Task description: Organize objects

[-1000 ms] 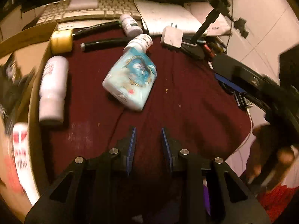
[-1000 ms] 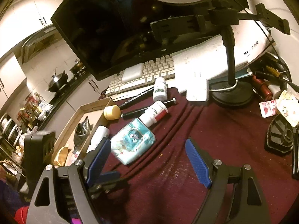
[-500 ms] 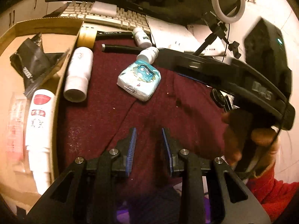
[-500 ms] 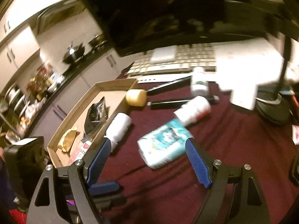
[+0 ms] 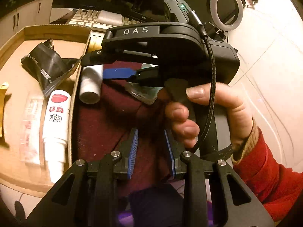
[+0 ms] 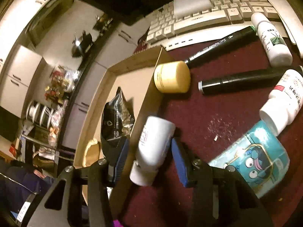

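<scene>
A white bottle (image 6: 153, 147) lies on the maroon cloth (image 6: 217, 109) against the wall of a cardboard box (image 6: 132, 62). My right gripper (image 6: 149, 141) straddles it and its jaws are closing. One blue pad (image 6: 179, 160) touches the bottle's side. The other pad sits on the box side, and the cardboard wall seems caught between it and the bottle. In the left wrist view the same bottle (image 5: 90, 87) shows under the right tool's black body (image 5: 170, 43), held by a hand (image 5: 204, 109). My left gripper (image 5: 150, 130) hovers over the cloth, jaws narrowly apart and empty.
A teal tissue pack (image 6: 253, 157), a yellow jar (image 6: 172, 76), two black markers (image 6: 242, 79) and two white pill bottles (image 6: 270, 41) lie on the cloth before a keyboard (image 6: 208, 13). The box holds a black pouch (image 5: 47, 66) and a white tube (image 5: 56, 124).
My right gripper swung left and down from over the tissue pack to the white bottle, and its jaws narrowed around it. The right tool and hand now fill the left wrist view.
</scene>
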The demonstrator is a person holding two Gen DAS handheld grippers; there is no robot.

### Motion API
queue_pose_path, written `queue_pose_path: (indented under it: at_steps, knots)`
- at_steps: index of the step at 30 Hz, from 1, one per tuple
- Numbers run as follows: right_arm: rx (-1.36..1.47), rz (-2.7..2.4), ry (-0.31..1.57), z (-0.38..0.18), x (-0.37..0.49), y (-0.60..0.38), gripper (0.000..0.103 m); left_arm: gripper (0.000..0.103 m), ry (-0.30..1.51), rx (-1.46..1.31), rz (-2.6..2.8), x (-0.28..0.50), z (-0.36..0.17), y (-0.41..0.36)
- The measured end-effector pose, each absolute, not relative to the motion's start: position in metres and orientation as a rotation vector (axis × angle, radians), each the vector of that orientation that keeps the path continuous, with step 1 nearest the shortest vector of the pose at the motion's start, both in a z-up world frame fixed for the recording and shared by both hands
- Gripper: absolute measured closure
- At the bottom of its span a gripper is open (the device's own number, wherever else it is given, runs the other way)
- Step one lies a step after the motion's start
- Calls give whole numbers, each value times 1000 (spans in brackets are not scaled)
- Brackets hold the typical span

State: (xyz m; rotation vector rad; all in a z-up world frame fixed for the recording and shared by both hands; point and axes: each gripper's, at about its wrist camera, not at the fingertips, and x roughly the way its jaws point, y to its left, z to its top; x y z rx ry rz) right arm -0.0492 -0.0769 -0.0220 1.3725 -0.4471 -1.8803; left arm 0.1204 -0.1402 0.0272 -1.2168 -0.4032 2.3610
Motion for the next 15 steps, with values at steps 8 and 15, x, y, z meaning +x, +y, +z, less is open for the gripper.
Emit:
queue_pose_path:
  at_steps: [8,15]
  knots:
    - [1326,-1943,-361,-9,-41,-77,77,76,-401,-1220,2357,118,25,-141]
    - [1205,-2013,-306,36,-23,-20,101,76,-393,-1233,2349,112,25,-136]
